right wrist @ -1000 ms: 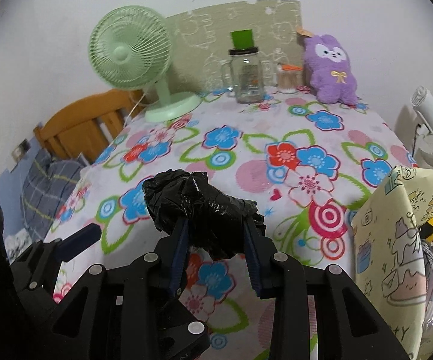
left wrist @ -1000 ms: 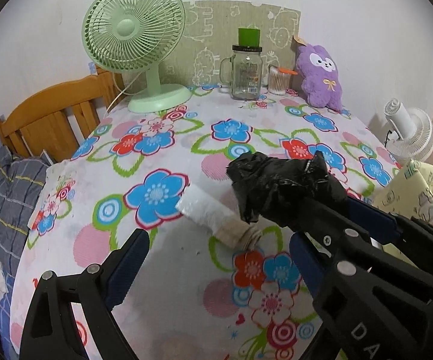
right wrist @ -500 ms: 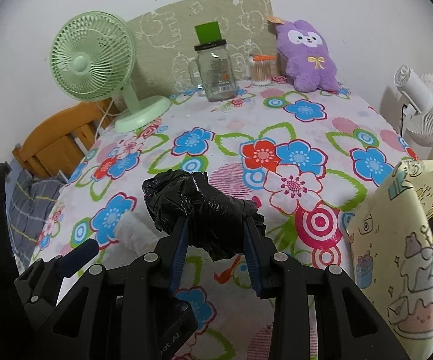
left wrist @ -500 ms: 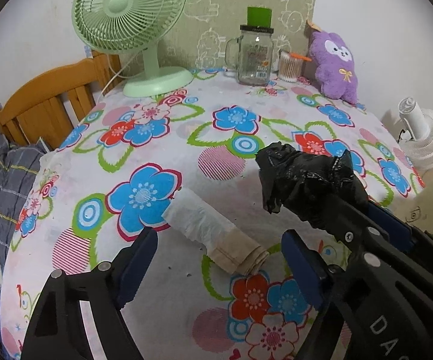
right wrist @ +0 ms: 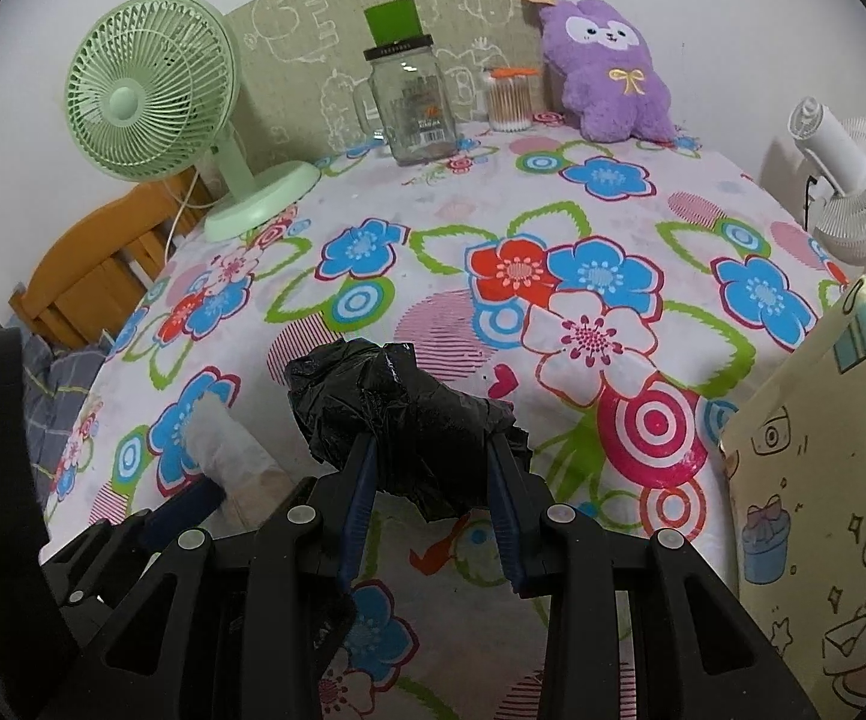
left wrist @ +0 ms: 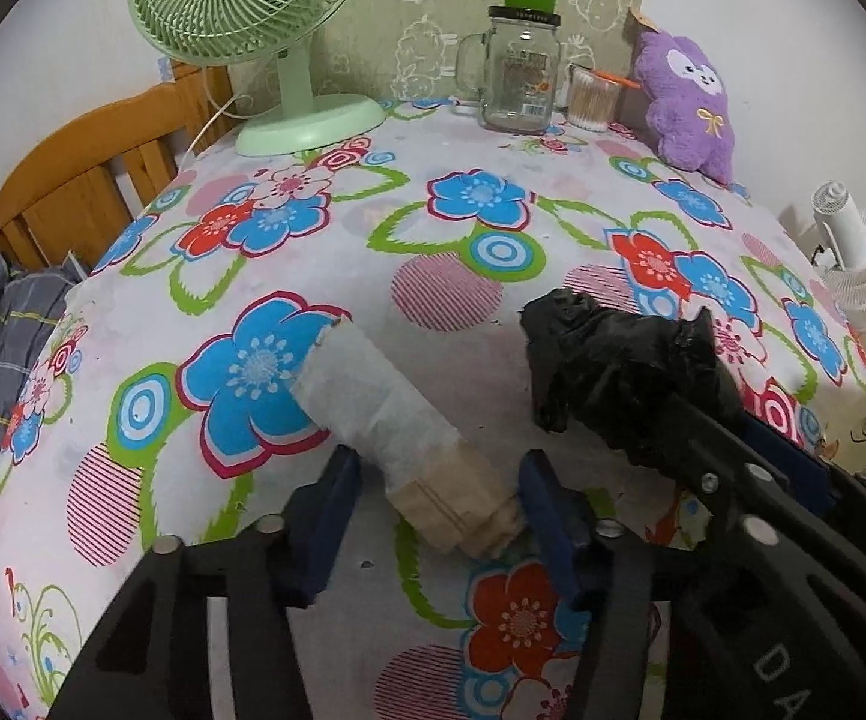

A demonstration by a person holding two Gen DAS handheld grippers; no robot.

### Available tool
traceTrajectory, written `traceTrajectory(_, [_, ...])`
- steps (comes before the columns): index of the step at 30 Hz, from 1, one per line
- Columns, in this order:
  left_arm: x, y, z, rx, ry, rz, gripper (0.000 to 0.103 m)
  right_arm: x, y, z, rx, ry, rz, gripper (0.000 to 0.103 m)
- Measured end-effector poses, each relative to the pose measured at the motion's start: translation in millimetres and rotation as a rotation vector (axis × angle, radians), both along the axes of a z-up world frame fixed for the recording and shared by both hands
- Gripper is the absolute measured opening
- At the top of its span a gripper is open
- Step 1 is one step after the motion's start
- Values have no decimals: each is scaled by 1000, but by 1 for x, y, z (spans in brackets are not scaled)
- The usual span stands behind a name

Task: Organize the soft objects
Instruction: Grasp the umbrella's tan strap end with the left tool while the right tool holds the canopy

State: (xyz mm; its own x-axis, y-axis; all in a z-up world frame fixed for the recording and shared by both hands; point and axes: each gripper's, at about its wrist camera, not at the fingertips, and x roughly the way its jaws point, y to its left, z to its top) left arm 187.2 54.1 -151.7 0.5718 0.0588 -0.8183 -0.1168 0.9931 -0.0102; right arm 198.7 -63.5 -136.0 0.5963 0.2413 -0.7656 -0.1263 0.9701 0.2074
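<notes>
Your right gripper (right wrist: 429,480) has its fingers pinching a crumpled black plastic bag (right wrist: 408,414), held above the worktop (right wrist: 613,222) near its middle. Your left gripper (left wrist: 439,480) has its fingers spread on both sides of the rolled white and beige cloth (left wrist: 396,426), which lies on the flowered cloth at the near left part of the worktop; the fingers are close to the beige end but, as far as I can see, not yet pressing it.

The risk is that you close only on this near end. The roll is soft and long, so I think the far end may hang down or unroll when you lift it. The right gripper is also just beside the left one, so the bag may brush the roll and push it away. The bag sticks out far from the fingers and could slip.
</notes>
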Motion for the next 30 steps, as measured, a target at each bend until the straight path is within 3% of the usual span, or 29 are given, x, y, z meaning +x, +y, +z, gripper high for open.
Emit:
traceTrajectory(5, [-4,0,1,-11,-3,-19,31,-1,2,-1,-4,8,10,39])
traceTrajectory(11, [-13,0,4,-20,-13,-27,21,-7,4,1,-10,11,33,39])
traceTrajectory(30, [-51,1,31,-5,-86,-29,20,-41,9,24,-18,-32,76,39])
